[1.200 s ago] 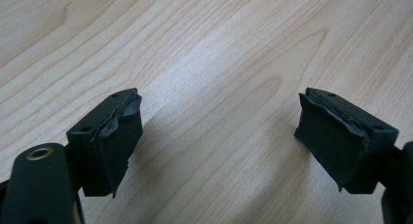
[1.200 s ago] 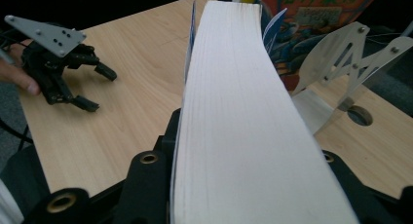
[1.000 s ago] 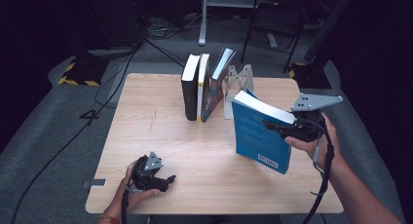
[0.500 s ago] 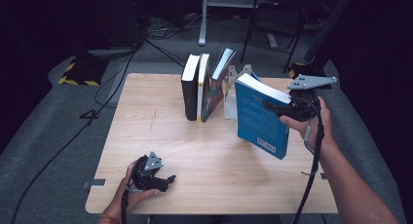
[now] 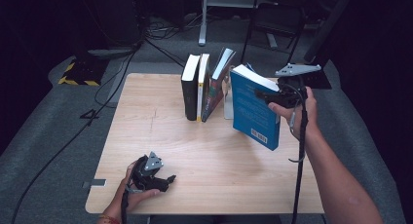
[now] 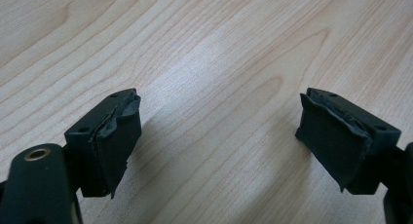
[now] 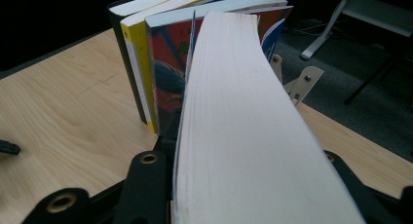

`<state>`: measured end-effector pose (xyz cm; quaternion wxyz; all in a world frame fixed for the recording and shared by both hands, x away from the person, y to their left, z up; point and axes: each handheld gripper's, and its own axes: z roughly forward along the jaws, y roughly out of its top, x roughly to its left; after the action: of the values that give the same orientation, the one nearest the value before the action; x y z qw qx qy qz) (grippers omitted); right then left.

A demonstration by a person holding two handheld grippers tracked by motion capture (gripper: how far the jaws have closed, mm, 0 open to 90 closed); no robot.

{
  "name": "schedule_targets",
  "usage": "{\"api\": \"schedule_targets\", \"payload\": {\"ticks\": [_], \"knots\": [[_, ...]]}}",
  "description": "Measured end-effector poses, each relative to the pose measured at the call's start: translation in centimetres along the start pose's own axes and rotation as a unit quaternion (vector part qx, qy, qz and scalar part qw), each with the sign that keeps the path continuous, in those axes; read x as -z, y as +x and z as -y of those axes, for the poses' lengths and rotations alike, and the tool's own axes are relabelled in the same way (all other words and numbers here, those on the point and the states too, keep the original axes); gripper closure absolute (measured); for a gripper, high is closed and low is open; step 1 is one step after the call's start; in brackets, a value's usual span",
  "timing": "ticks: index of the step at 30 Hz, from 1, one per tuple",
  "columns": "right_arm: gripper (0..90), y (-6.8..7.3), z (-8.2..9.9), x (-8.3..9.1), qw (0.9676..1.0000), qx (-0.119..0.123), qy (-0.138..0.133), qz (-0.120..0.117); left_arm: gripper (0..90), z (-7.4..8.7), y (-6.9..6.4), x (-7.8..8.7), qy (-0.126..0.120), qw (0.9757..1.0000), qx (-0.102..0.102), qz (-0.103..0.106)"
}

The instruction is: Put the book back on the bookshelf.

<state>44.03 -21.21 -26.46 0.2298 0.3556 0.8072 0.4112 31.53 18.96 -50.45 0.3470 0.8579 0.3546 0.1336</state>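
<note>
The right gripper (image 5: 272, 98) has its fingers clamped on a blue book (image 5: 253, 107), held tilted above the surface (image 5: 146, 117) near its far edge, just beside three standing books (image 5: 204, 85) and a metal bookend (image 7: 302, 83). The right gripper view shows the book's page edge. The left gripper (image 5: 168, 177) rests near the front-left corner, fingers apart.

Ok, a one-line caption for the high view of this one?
Right gripper carries a blue book above the table toward three standing books; left gripper rests open.
</note>
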Motion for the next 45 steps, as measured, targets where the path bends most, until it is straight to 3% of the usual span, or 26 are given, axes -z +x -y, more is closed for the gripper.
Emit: {"api": "schedule_targets", "payload": {"ticks": [15,26,32,45], "knots": [[60.8,-1.6,-1.9,-3.2,0.9984,-0.04,-0.008,0.039,15.8,0.0,0.0,0.0,0.0,1.0,-0.001,0.0],[60.8,-2.9,-2.6,-5.8,0.995,-0.068,-0.012,0.072,15.8,0.0,-0.1,0.0,0.0,1.0,0.001,0.0],[60.7,-3.5,-2.6,-7.7,0.9934,-0.087,-0.015,0.073,16.3,0.1,-0.2,0.1,0.0,1.0,0.005,-0.006],[60.5,-4.2,-3.1,-10.5,0.9898,-0.097,-0.029,0.1,16.8,0.1,-0.1,0.1,0.0,1.0,0.006,-0.007]]}}
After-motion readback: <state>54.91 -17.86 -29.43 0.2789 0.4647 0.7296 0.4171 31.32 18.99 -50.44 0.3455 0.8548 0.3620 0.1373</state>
